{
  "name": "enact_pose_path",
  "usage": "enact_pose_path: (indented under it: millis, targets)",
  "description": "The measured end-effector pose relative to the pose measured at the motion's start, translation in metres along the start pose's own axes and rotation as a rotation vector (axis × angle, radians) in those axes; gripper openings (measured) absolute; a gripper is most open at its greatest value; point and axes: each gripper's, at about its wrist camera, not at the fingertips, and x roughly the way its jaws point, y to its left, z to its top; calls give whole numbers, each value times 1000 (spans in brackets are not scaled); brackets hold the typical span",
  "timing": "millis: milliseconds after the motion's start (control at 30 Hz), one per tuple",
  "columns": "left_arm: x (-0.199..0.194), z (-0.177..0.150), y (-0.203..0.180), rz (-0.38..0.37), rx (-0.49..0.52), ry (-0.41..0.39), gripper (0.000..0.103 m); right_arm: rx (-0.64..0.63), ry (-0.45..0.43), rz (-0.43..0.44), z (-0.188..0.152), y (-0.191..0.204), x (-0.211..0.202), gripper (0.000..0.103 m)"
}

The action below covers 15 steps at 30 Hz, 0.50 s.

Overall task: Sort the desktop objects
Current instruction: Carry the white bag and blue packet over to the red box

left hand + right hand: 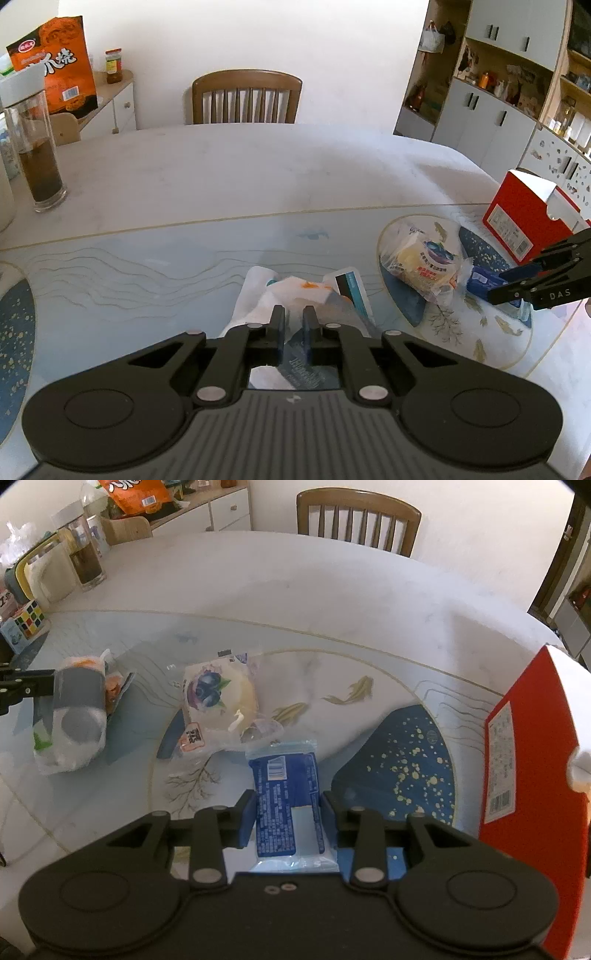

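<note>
Jaws on both grippers are occupied, so the sorting looks mid-carry on two fronts. Starting on the left: the left gripper is clenched on a soft plastic packet with grey, white and orange print, its jaws drawn close together with the wrapper bunched between them. From the right wrist view that packet seems to hang just above the counter, though I cannot tell for sure that it is clear of the surface.

Ahead of the left jaws the counter is open right up to the far edge and the wooden chair. Far off to their left stand a tall glass jar of dark liquid and an orange snack bag.

Between the two grippers, lying on the round placemat, is a clear-wrapped blueberry pastry, untouched.

The right gripper has its jaws set against the sides of a blue wrapped packet, grasping it over the placemat. Close on the right of those jaws stands an open red carton, well apart from the left gripper.

My guess is that the carton is where the goods go. If so, the right hand needs to lift and swing right over the carton's near wall without clipping it; room there is tight. The left has free space forward, but moving right means passing the pastry and the other gripper.
</note>
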Motion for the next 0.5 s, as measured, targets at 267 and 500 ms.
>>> enact_pose_path:
  millis: [267,500]
  targets:
    - [-13,0,-4,-9,-12,-9,9,2,-26,-1,-5,-4,-18,36]
    - [-24,0,-13,-20,-13,-21,8,10,-46,7,-11,-9,-33,36]
